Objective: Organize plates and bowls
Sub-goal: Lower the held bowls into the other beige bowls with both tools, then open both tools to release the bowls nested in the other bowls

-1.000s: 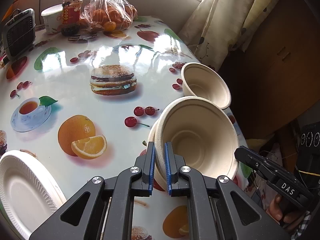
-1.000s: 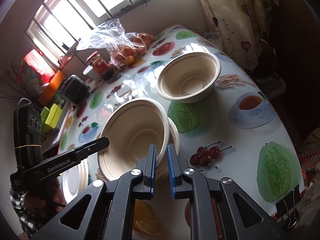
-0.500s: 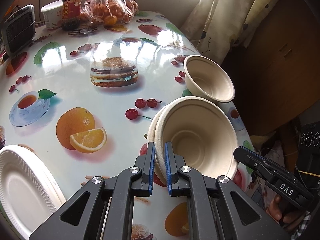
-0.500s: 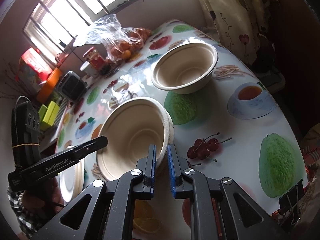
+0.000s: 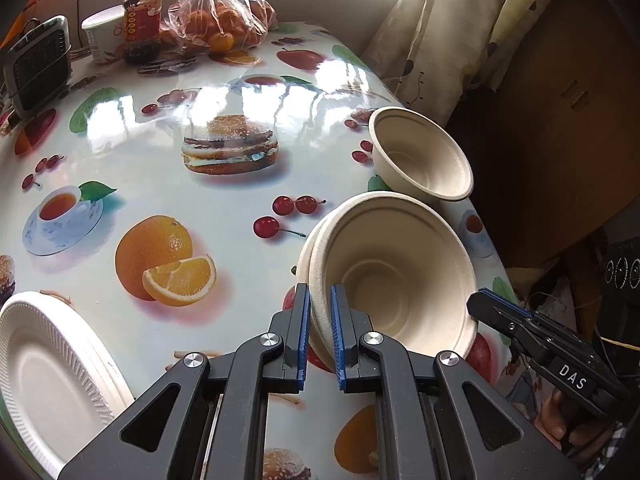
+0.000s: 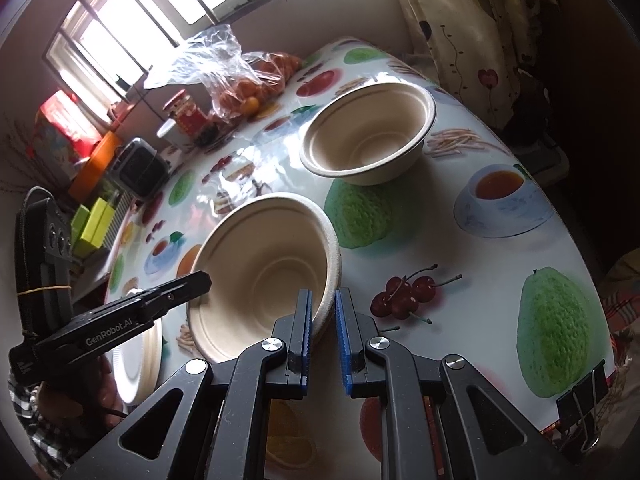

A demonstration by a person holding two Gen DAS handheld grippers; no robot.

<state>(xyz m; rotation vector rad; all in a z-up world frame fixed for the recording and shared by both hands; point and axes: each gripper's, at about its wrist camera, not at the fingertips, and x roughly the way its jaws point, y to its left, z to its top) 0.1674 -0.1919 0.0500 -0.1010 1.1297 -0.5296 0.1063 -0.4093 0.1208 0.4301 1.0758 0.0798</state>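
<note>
A beige paper bowl stack (image 5: 392, 272) (image 6: 264, 272) is held tilted just above the fruit-print table. My left gripper (image 5: 320, 332) is shut on its near rim. My right gripper (image 6: 322, 332) has its jaws slightly apart around the opposite rim, the rim against the left pad. It also shows in the left wrist view (image 5: 520, 320). A single beige bowl (image 5: 420, 156) (image 6: 368, 136) stands upright on the table beyond the stack. White foam plates (image 5: 44, 372) (image 6: 136, 356) lie at the table's left edge.
At the far end stand a bag of oranges (image 5: 224, 20), a red-lidded jar (image 5: 142, 20), a white cup (image 5: 102, 36) and a small black heater (image 5: 38, 64). The table edge (image 5: 492, 248) drops off right of the bowls. A binder clip (image 6: 584, 408) grips the cloth.
The bowl stack has been carried toward the single bowl, which now looks closer. My right gripper's jaws have opened a little around the rim.
</note>
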